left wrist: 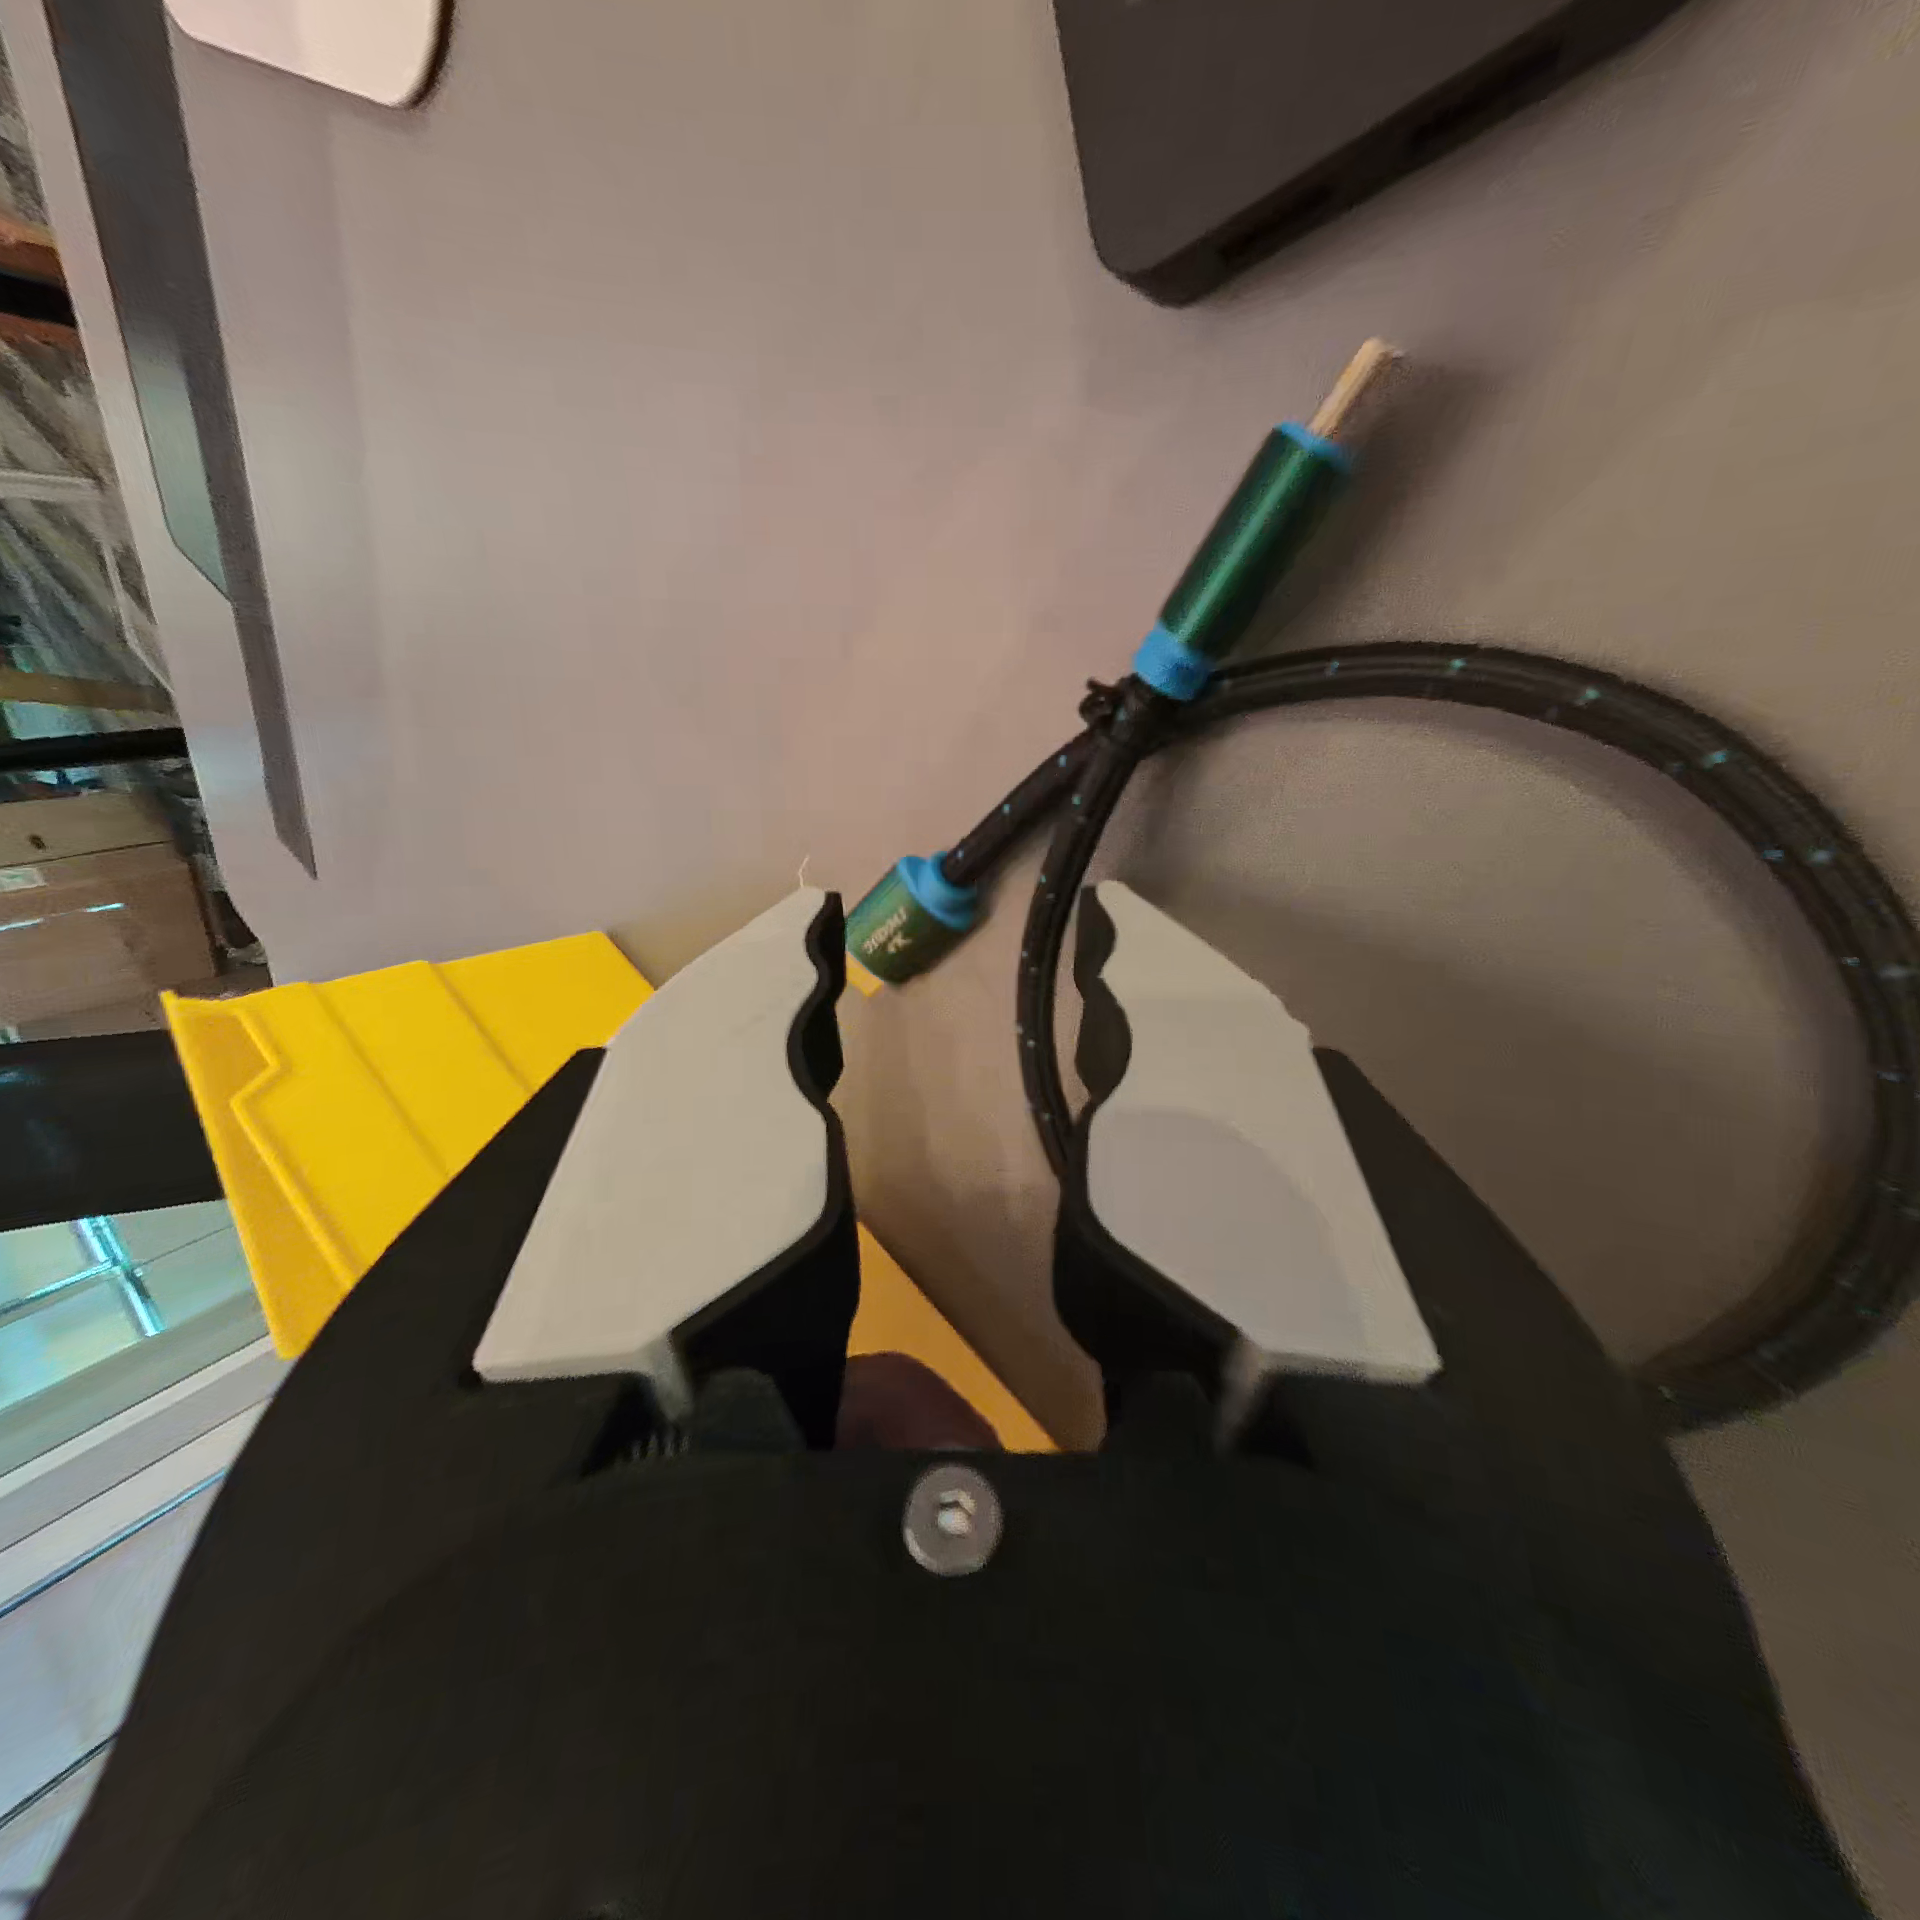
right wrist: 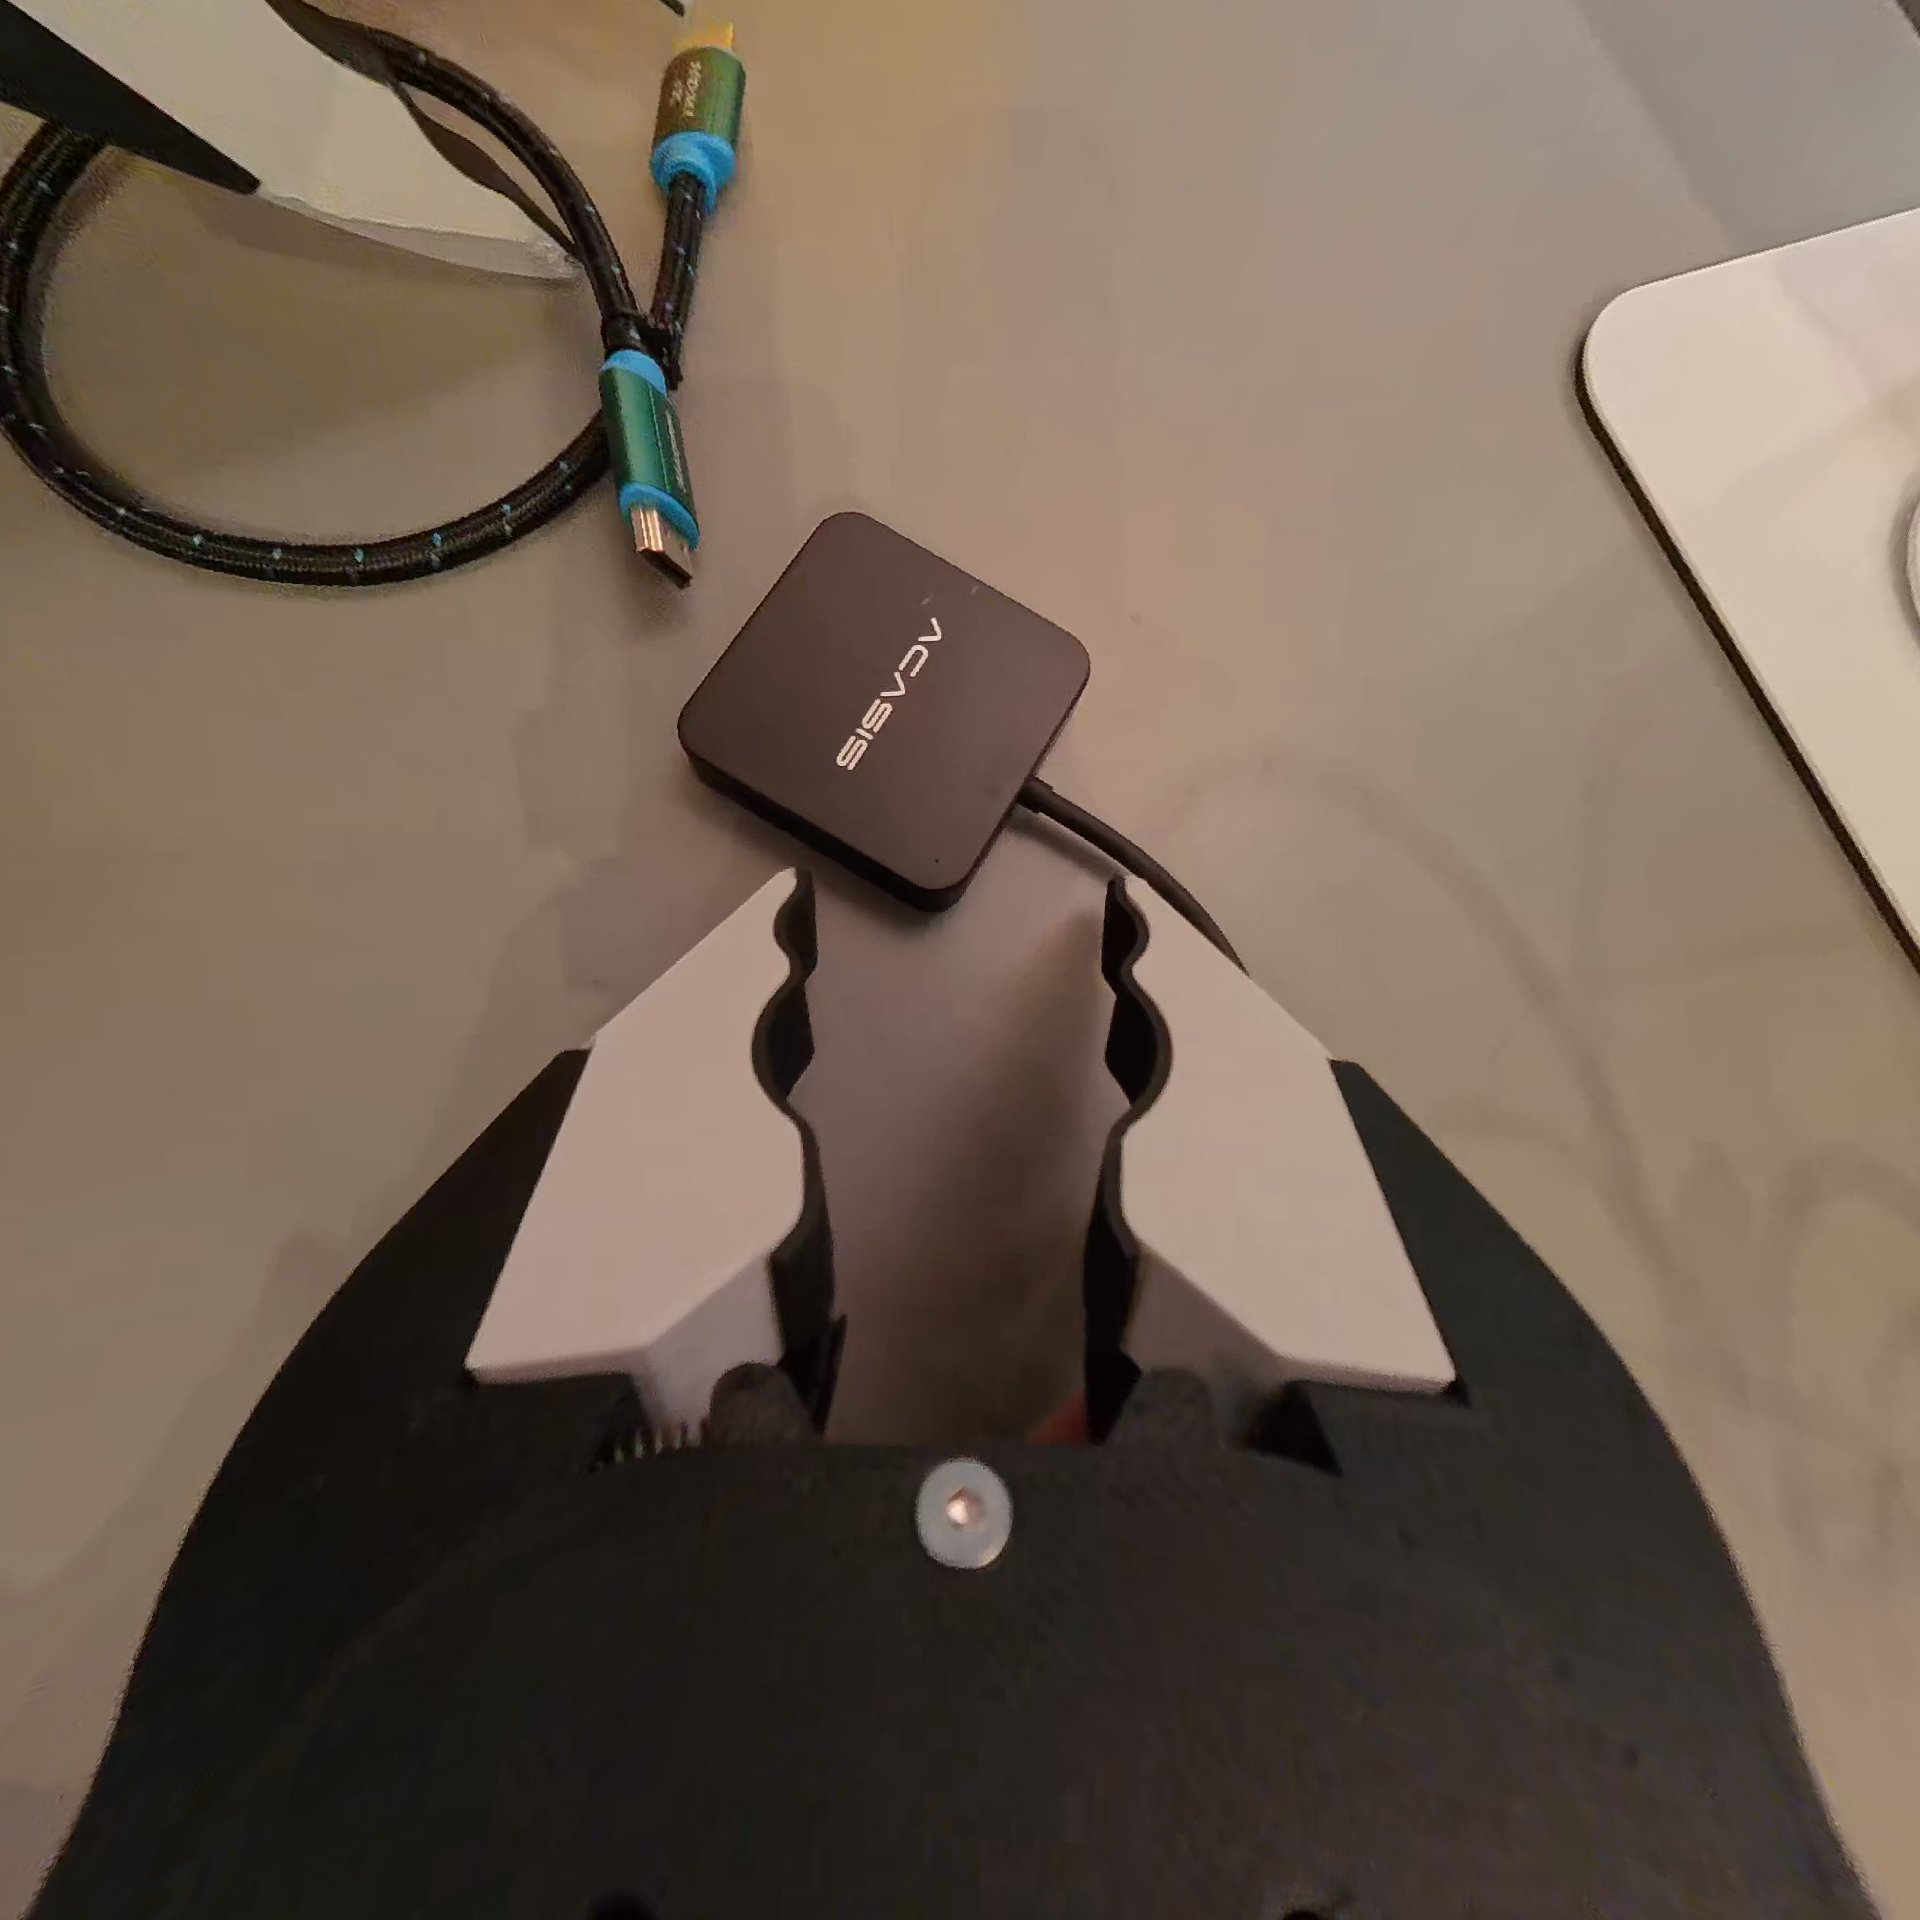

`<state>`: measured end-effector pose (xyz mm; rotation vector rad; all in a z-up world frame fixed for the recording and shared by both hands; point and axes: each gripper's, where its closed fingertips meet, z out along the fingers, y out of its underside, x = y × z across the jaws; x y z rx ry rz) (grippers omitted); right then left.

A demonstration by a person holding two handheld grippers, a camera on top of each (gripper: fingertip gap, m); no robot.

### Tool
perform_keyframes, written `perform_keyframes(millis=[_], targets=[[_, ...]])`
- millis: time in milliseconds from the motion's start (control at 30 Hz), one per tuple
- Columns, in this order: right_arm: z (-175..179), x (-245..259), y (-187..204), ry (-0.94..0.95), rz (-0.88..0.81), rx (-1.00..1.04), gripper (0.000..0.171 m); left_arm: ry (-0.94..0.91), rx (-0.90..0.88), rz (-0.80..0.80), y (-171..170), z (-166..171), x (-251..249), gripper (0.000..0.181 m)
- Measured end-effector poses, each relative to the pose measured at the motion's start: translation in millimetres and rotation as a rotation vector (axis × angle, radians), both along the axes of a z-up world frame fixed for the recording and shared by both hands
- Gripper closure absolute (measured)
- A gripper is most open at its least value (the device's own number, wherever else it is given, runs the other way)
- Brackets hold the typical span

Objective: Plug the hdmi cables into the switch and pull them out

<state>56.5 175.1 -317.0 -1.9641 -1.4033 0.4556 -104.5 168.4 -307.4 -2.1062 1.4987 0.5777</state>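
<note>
HDMI cable, braided black with teal flecks, lies coiled and unplugged on a grey table, toward 11 o'clock in the right wrist view. Both its green-sleeved, blue-collared plugs rest free on the surface: the near plug points its metal tip toward the switch and stops just short of it, while the far plug lies at about 12 o'clock from its twin. A dark tie binds the cable where the two ends cross.

The switch, a flat black square box with rounded corners and pale lettering on top, sits near the centre of that view, its own thin black lead trailing off toward 5 o'clock. The right gripper hovers just short of the box's near corner, fingers spread and empty. A white pad occupies the table at 3 o'clock.

In the left wrist view the left gripper is likewise released and holds nothing. One green plug lies just beyond its left fingertip, partly hidden by it; the other plug points toward 1 o'clock, at the switch's dark edge in the upper right. A yellow bin stands at 9 o'clock beside the fingers.
</note>
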Motion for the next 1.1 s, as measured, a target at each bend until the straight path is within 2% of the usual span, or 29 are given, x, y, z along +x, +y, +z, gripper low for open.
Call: perform_keyframes(millis=[133,233,333,467,567,667,767,867,1000,1067,1100], targets=[[2,2,4,0.013,-0.024,0.009,0.124,-0.137,0.019,-0.03,-1,20,23,0.13],[3,2,4,0.024,-0.026,0.001,0.125,-0.299,-0.024,-0.136,-11,29,60,0.122],[5,3,5,0.038,-0.029,0.008,0.127,-0.338,-0.082,-0.182,-16,19,88,0.116],[11,4,6,0.097,-0.038,-0.014,0.128,-0.337,-0.168,-0.156,-9,-4,110,0.109],[12,5,6,0.121,-0.04,-0.033,0.128,-0.397,-0.224,-0.134,-3,-8,120,0.119],[12,5,4,0.121,-0.032,-0.039,0.126,-0.398,-0.22,-0.16,2,-9,121,0.141],[14,5,5,0.126,-0.028,-0.026,0.124,-0.376,-0.174,-0.198,6,-4,120,0.174],[18,5,7,0.127,-0.018,0.021,0.122,-0.44,-0.223,-0.227,2,-3,124,0.155],[13,8,11,0.074,-0.019,0.067,0.121,-0.393,-0.167,-0.219,15,5,119,0.13],[7,8,12,0.049,-0.019,0.062,0.12,-0.325,-0.197,-0.202,18,-2,114,0.115],[6,8,11,0.043,-0.017,0.061,0.12,-0.317,-0.202,-0.194,20,-5,115,0.114]])
